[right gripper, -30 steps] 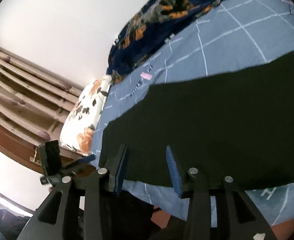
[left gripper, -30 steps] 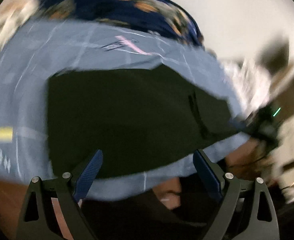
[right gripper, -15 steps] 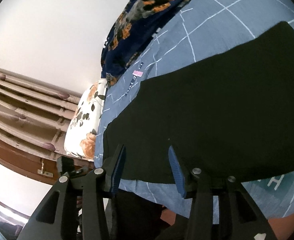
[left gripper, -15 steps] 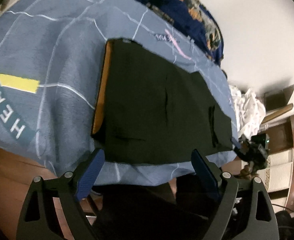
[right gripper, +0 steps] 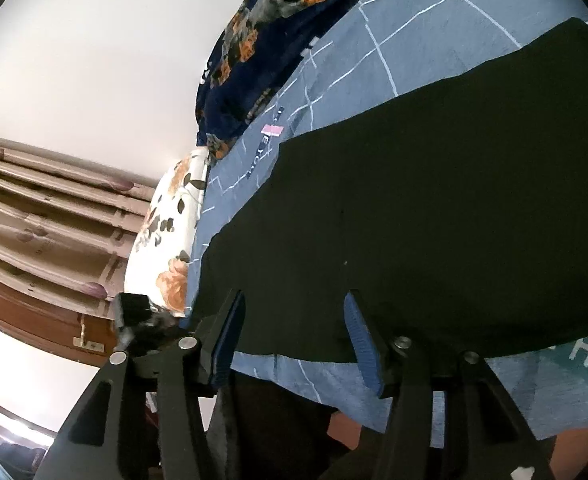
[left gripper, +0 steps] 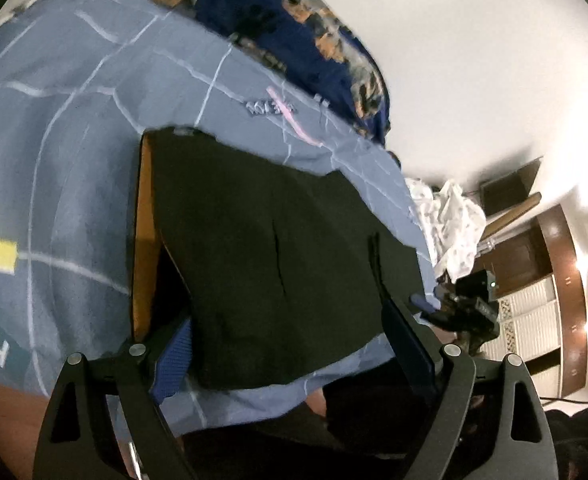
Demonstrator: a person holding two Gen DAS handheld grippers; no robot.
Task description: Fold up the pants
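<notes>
Left view blurred w/ motion; print on bedsheet (left gripper: 74, 128) unreadable apart from a few letters at lower left edge. Near edge of pants (left gripper: 278, 248) partly hidden behind left gripper (left gripper: 290, 344) frame; dark mass under bed edge too dim to identify. In right view, far right end of pants (right gripper: 434, 208) cut off by lens rim, surface so black that seams barely register. Other gripper visible only as a small dark shape at each view's side.

Pants: black, laid flat across blue sheet w/ white grid lines, close to near edge of bed. 1 orange strip showing along left end in left view, w/ a dark slit there. 2 thin vertical creases or seams near middle and right.

Left gripper: spread wide, blue pads either side of pants' near edge, not pressing cloth. Right gripper (right gripper: 298, 332): jaws opening, pads apart over pants' near hem, nothing pinched.

Beyond: floral blanket (right gripper: 262, 48), flowered pillow (right gripper: 166, 240), white crumpled cloth (left gripper: 450, 228).
</notes>
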